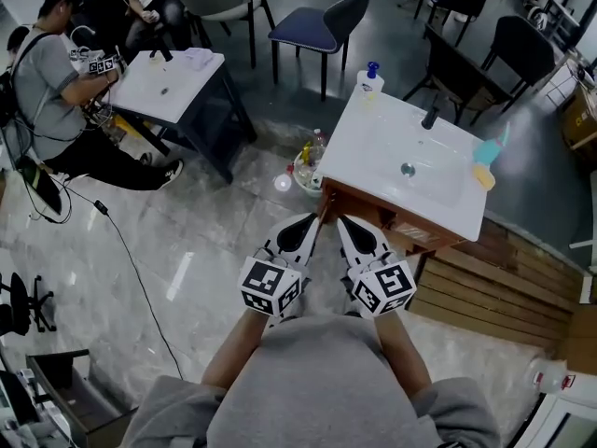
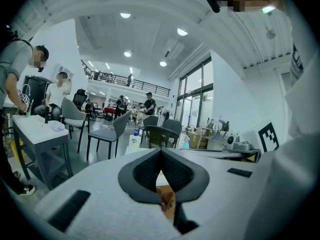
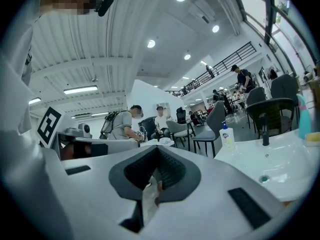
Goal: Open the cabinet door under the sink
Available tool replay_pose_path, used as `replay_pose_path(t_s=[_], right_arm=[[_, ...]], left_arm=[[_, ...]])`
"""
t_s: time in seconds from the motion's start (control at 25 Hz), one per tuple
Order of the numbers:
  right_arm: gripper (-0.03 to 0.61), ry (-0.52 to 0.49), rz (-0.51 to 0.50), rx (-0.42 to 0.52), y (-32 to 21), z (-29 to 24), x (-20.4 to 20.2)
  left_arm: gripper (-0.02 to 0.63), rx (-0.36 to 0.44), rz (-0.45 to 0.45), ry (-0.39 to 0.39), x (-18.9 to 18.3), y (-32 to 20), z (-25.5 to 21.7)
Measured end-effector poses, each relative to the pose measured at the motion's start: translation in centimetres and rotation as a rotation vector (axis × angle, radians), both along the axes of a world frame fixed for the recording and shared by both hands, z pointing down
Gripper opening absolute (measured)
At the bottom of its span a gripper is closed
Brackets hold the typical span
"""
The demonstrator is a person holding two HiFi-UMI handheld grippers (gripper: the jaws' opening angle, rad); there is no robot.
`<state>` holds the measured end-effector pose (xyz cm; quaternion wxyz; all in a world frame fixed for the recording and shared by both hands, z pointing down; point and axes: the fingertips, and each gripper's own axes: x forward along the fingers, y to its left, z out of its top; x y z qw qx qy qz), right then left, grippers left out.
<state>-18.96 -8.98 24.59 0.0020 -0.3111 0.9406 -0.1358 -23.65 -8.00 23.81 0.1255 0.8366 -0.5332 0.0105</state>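
1. Cabinet door (image 1: 407, 235) is the orange-brown wood front under the near edge of the white sink (image 1: 373, 147). From the head view I cannot tell whether it is shut or ajar.
2. The left gripper (image 1: 312, 221) points at the near left corner of the cabinet, its tip just short of the wood. In the left gripper view its (image 2: 160, 152) dark pads meet at the tips with nothing clamped between them. Orange-brown wood shows through the gap below the tips.
3. The right gripper (image 1: 342, 221) lies just beside the left one and aims at the same corner. In the right gripper view its (image 3: 158, 152) jaws are likewise closed tip to tip, with nothing held.
4. Each tool carries a marker cube, the left cube (image 1: 271, 286) and the right cube (image 1: 384, 287), close in front of the person's grey sleeves.
5. On the sink, a soap bottle (image 1: 370, 83) with a blue pump stands at the far left corner. A black faucet (image 1: 429, 118) rises at the far edge and a drain (image 1: 408, 169) sits in the middle of the basin.
6. A teal and yellow sponge (image 1: 485, 161) lies at the right edge.
7. On the floor by the cabinet's left side sits a bowl (image 1: 300, 177) with small bottles in it.
8. Well apart, to the far left, a seated person (image 1: 47, 91) works at a small white-topped table (image 1: 182, 96).
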Motion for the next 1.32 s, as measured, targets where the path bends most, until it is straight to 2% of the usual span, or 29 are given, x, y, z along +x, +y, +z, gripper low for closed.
replay_pose_path(t_s=[0.44,1.32], right_arm=[[0.008,0.002,0.011,0.154,-0.1,-4.4,-0.7],[0.008,-0.002,0.065,0.150,-0.8,-3.9,0.9]], left_arm=[[0.008,0.104,-0.022,-0.022,-1.1,-0.9,-3.6],[0.008,0.090,0.051,-0.012,1.0,-1.8,-2.4]])
